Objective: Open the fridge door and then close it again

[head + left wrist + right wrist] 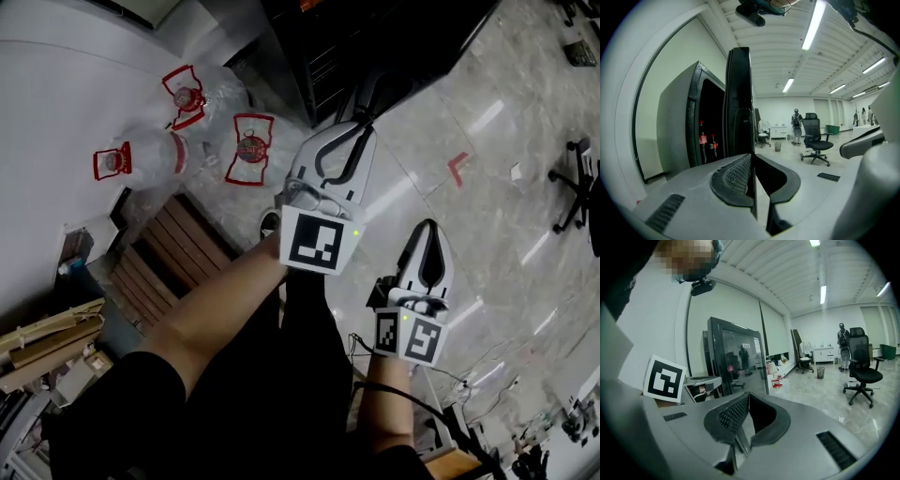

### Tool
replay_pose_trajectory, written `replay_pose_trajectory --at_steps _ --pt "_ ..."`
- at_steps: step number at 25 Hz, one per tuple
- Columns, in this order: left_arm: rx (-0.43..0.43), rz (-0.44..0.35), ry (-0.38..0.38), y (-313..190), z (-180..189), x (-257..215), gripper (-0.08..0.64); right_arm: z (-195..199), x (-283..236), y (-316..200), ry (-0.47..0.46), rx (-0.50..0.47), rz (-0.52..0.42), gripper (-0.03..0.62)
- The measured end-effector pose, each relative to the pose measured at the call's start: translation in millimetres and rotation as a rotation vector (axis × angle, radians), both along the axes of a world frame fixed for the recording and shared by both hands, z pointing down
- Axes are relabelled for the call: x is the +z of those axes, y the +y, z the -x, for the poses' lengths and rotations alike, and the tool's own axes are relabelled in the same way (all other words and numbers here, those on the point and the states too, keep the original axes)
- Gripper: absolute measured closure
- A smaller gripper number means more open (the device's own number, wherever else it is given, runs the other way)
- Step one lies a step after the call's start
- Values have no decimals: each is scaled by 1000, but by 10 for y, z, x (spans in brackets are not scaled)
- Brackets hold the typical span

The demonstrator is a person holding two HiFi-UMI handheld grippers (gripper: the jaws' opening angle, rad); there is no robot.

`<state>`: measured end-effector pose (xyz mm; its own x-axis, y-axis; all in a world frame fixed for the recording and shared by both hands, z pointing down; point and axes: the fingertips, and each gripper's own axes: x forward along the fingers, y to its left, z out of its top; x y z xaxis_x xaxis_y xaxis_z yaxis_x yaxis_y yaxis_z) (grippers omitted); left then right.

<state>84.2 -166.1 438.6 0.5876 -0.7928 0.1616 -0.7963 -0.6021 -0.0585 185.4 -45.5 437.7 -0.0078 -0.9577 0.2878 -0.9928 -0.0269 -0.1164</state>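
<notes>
The black fridge [375, 47] stands at the top of the head view. In the left gripper view its door [738, 103] is swung open and seen edge-on, with cola bottles [707, 143] on the shelves inside. My left gripper [364, 120] [752, 157] is shut, its tips right at the door's edge; whether they touch it I cannot tell. My right gripper [429, 225] [748, 394] hangs lower to the right, shut and holding nothing. It faces the door's glass front [738, 362], and the left gripper's marker cube [665, 378] shows at its left.
Three big water bottles with red handles [251, 148] lie on the floor left of the fridge, beside a wooden pallet [173, 253]. Office chairs [577, 183] [815, 140] stand on the tiled floor to the right. A person [797, 124] stands far off.
</notes>
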Motion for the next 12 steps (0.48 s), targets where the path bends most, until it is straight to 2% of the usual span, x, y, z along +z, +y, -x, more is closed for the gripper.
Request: replay_pose_trajectory --at_steps 4,12 --pt "56 10 8 -153 216 -2 529 213 -7 -105 4 -25 0 577" --pt "193 12 -48 -264 386 21 529 527 2 -215 5 -49 6 577"
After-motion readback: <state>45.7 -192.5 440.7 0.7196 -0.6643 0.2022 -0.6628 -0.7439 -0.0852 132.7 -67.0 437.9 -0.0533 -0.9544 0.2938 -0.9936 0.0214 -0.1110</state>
